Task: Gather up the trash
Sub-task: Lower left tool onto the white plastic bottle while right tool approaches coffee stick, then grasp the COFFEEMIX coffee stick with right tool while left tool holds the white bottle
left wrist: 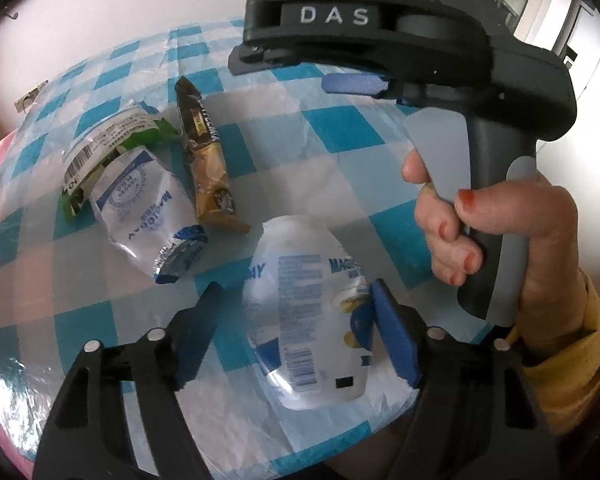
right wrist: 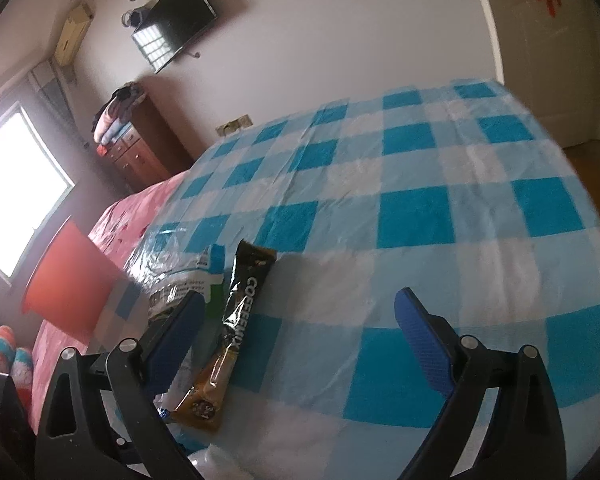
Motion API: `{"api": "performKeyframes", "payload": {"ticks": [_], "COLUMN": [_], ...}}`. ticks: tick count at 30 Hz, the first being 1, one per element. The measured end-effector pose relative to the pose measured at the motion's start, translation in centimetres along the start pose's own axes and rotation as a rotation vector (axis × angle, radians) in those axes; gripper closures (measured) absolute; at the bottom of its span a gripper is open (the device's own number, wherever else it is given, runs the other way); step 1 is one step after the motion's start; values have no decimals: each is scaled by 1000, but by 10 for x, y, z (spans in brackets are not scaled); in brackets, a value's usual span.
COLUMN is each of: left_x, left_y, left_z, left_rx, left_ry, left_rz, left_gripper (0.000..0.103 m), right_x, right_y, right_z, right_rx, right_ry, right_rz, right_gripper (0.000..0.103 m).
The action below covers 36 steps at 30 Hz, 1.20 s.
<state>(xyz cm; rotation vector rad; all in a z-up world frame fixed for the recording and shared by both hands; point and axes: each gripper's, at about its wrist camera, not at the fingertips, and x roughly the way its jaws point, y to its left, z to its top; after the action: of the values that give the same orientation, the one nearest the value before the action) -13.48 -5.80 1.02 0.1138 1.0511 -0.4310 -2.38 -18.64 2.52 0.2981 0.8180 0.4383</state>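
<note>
Sitting on the checked tablecloth [left wrist: 332, 128]: two crumpled yogurt pouches [left wrist: 308, 320], one coffee-mix sachet [left wrist: 208, 160], one green wrapper [left wrist: 108, 140]; left gripper [left wrist: 296, 340] is straddling the near pouch, not clamped, right gripper [right wrist: 300, 344] is gaping.

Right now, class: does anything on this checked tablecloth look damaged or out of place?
Yes. Two clear plastic cups lie crushed on their sides, the farther with its foil lid peeled back, beside a coffee-mix sachet and green wrapper.

Left gripper [left wrist: 296, 332] half-closed, right gripper [right wrist: 300, 340] wide
</note>
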Motion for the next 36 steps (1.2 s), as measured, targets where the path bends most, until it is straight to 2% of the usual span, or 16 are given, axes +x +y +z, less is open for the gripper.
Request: {"api": "performKeyframes", "payload": {"ticks": [4, 7, 10, 12, 17, 25, 36], "left_x": [0, 0, 0, 0, -11, -37, -66], "left_y": [2, 4, 7, 10, 17, 28, 60], "left_z": [1, 2, 4, 4, 8, 8, 7], "left_rx": [-2, -11, -26, -44, -66, -89, -156], "left_ry": [-5, -4, -5, -5, -32, -77, -142], "left_rz": [13, 6, -5, -16, -28, -34, 20], "left_gripper": [41, 41, 42, 42, 42, 42, 42], "right_x": [9, 12, 17, 20, 26, 32, 40], "right_y": [4, 7, 10, 12, 21, 32, 41], "right_z": [-1, -1, -1, -2, -3, -5, -7], "right_rx": [-11, -20, -35, -45, -87, -130, -166], "right_ry": [28, 30, 41, 46, 58, 82, 105], "right_rz": [24, 22, 19, 20, 35, 42, 16], "right_gripper": [9, 9, 22, 25, 43, 59, 62]}}
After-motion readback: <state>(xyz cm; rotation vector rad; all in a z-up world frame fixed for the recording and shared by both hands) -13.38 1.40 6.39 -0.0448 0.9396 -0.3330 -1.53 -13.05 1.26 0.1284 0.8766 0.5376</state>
